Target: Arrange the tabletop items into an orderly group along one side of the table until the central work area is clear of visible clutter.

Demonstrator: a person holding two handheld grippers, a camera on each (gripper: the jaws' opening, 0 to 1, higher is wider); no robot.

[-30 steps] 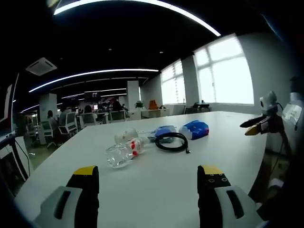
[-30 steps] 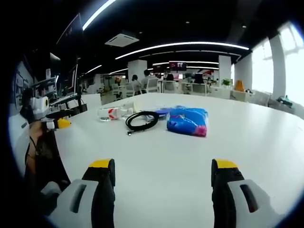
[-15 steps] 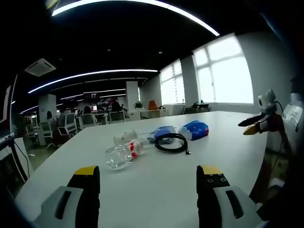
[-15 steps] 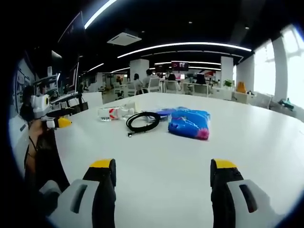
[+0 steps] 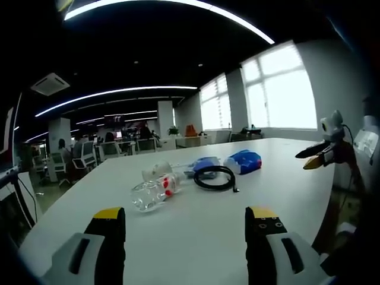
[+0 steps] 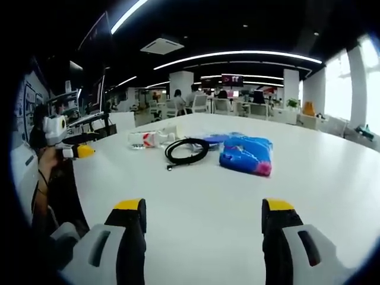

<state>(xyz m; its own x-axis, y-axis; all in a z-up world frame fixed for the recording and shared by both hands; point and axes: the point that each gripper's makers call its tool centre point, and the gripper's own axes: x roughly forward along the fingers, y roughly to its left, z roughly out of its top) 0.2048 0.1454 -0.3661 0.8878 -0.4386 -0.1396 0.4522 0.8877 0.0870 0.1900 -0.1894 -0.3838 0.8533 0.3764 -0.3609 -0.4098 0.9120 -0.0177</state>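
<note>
A clear plastic bottle with a red label (image 5: 153, 190) (image 6: 146, 139) lies on its side on the white table (image 5: 196, 219) (image 6: 202, 202). Beside it rests a coiled black cable (image 5: 214, 177) (image 6: 187, 151), then a blue packet (image 5: 243, 161) (image 6: 246, 155) and a smaller blue item (image 5: 205, 163) (image 6: 215, 139) behind the cable. My left gripper (image 5: 185, 215) is open, well short of the bottle. My right gripper (image 6: 202, 209) is open too, nothing between its jaws. The right gripper appears at the edge of the left gripper view (image 5: 320, 155), and the left gripper at the edge of the right gripper view (image 6: 68, 148).
The table's near edge runs close under both grippers. A person's hand (image 6: 46, 160) holds the left gripper. Office desks, chairs (image 5: 83, 155) and seated people lie beyond the far end of the table, with bright windows (image 5: 279, 95) along one wall.
The right gripper view has shifted slightly, so the items sit a little further right and nearer. The items themselves have not moved. Both grippers stay open.
</note>
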